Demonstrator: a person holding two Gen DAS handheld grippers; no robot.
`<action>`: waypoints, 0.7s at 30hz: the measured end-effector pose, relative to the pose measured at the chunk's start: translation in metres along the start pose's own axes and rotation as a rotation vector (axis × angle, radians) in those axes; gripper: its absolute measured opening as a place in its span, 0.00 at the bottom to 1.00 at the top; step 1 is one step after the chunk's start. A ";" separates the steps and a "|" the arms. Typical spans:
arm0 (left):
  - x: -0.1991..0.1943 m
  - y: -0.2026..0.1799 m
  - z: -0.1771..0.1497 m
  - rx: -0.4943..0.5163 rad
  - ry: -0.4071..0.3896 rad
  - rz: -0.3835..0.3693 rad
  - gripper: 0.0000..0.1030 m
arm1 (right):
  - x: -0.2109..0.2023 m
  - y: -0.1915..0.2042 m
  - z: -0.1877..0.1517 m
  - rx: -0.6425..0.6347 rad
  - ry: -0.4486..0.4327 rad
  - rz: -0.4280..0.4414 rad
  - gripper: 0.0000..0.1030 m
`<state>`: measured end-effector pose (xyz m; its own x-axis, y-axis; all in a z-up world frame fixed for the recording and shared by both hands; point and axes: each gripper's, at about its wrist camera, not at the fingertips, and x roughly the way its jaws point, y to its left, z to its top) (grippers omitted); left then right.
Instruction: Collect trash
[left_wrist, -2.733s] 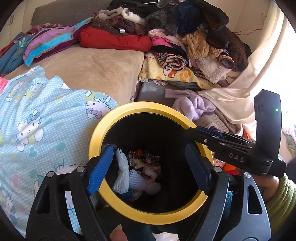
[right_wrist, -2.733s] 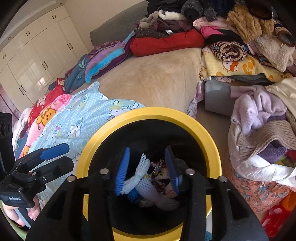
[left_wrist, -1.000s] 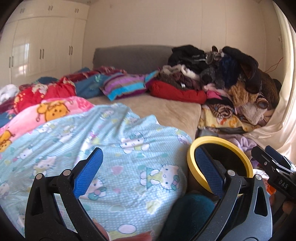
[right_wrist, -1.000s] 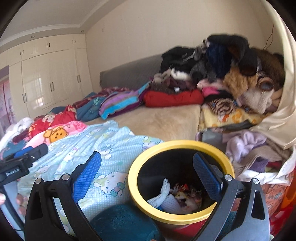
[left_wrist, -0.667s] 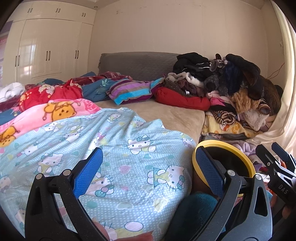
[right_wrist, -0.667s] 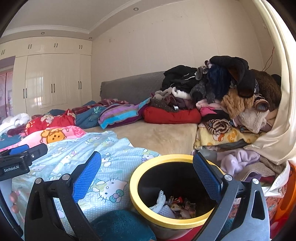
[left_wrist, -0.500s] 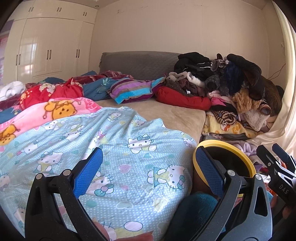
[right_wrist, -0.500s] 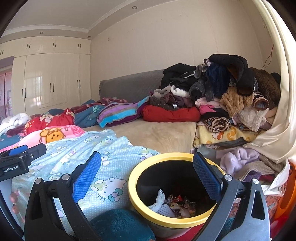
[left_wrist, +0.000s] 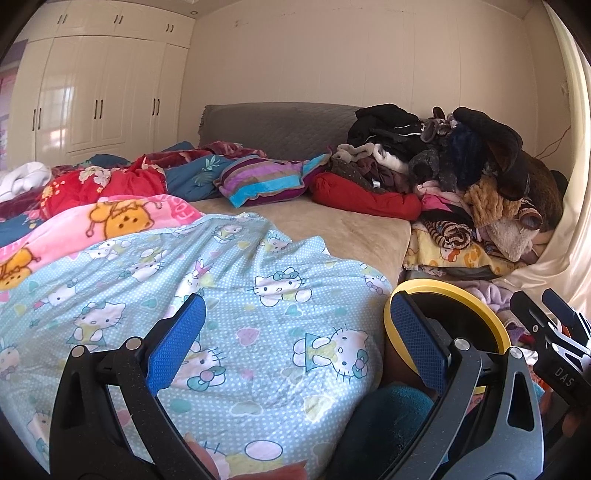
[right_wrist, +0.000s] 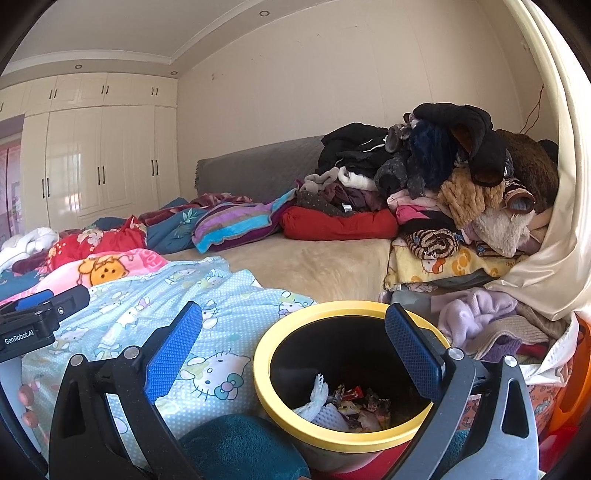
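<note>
Right wrist view: the right hand-held gripper (right_wrist: 293, 350) is spread wide with nothing between its blue pads (right_wrist: 173, 352), and it hangs just above the near side of a bin with a yellow rim (right_wrist: 266, 373) and a black inside. At the bottom of the bin lies the collected trash (right_wrist: 347, 406): a white foam net sleeve (right_wrist: 317, 400) on the left and a heap of small coloured wrappers (right_wrist: 364, 400) to its right. The bin stands against the near right corner of the bed, just beside a light-blue Hello Kitty blanket (right_wrist: 155, 314) that covers the near left part of the bed. Far across the tan sheet (right_wrist: 314, 262) a red cushion (right_wrist: 338, 221) and a striped purple pillow (right_wrist: 236, 221) lie before a grey headboard (right_wrist: 258, 166), and a tall pile of clothes (right_wrist: 454, 177) fills the far right. At the left edge of this view shows the left hand-held gripper (right_wrist: 35, 314), seen from the side. In the left wrist view that gripper (left_wrist: 295, 343) is equally wide open and empty, hovering over the blanket (left_wrist: 221, 295), with the bin (left_wrist: 491, 314) low on the right behind its right finger and the right gripper (left_wrist: 554, 343) at the right edge. White wardrobes (left_wrist: 99, 96) line the far left wall.
</note>
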<state>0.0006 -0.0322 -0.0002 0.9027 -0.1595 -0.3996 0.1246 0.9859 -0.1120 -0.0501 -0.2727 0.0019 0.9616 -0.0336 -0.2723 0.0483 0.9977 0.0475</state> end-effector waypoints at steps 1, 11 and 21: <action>0.000 0.000 0.000 0.000 -0.001 0.004 0.89 | 0.000 0.000 0.000 0.000 0.000 -0.001 0.94; -0.001 0.000 0.001 -0.003 -0.002 0.004 0.89 | 0.000 0.000 -0.003 0.003 0.001 -0.004 0.94; -0.001 0.000 0.002 0.000 -0.004 0.008 0.89 | 0.000 -0.001 -0.002 0.003 0.002 -0.004 0.94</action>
<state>0.0001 -0.0317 0.0020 0.9055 -0.1511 -0.3965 0.1173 0.9872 -0.1085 -0.0508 -0.2733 -0.0004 0.9609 -0.0371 -0.2745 0.0527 0.9974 0.0494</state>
